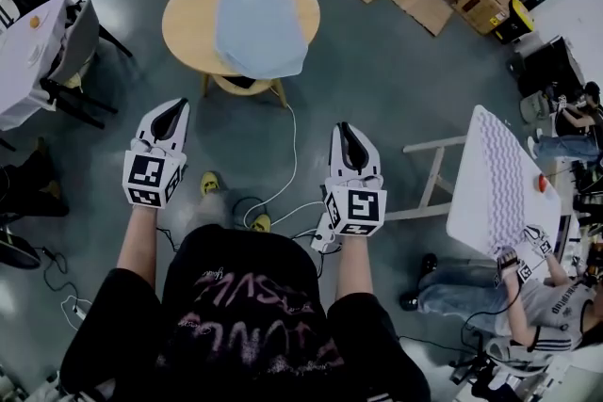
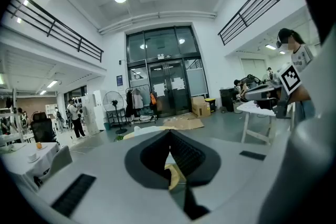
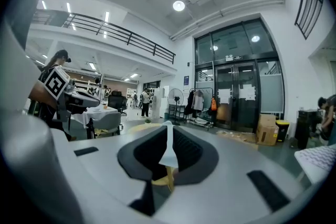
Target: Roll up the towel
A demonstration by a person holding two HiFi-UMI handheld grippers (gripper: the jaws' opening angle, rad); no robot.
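Now left gripper (image 1: 177,106), right gripper (image 1: 345,129) seemingly level — towel (image 1: 259,14) ahead.

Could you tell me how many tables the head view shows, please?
3: the round table ahead under the towel, a white table at the left edge, a patterned table at the right. More may be hidden.

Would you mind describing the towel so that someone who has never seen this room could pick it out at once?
Find the round wooden table on the grey floor at the top of the head view. The towel is the pale blue cloth spread over its right half, drooping past the near edge. It is plain, unlike the white, wavy-patterned cloth at the right.
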